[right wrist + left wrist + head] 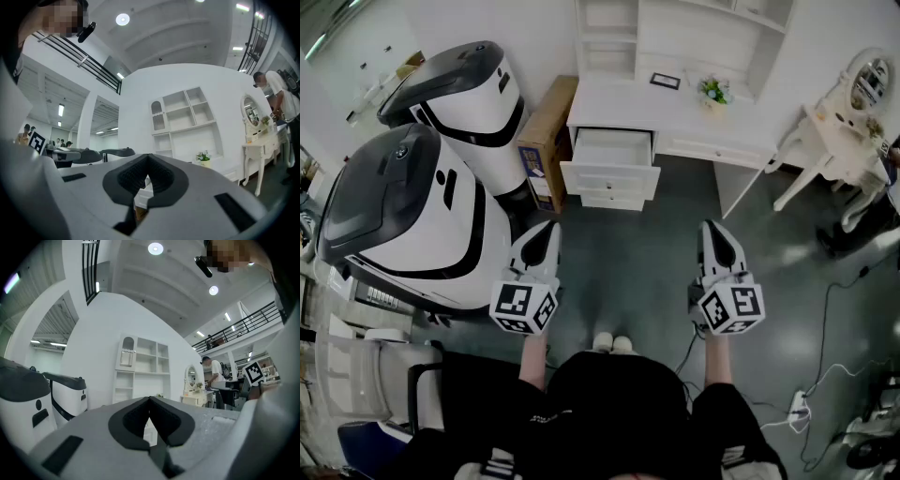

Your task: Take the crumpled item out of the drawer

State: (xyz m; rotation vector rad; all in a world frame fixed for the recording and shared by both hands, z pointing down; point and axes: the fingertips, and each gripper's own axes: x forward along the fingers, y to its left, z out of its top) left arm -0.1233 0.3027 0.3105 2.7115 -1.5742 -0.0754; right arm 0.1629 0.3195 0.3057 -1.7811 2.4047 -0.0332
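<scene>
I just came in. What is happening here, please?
A person stands some way back from a white desk, holding one tool in each hand. The left tool and the right tool are both shut and empty, and they point toward the desk. The desk's top drawer is pulled open, but neither tool has reached it yet. What lies inside the drawer cannot be made out from here.

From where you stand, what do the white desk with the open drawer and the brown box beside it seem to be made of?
The white desk with the open drawer: probably painted wood or board. Its finish is smooth matt white, and the drawer fronts are framed. The brown rectangular box: likely cardboard, judging by the dull tan faces, the straight folded edges and a blue printed patch on one side.
</scene>
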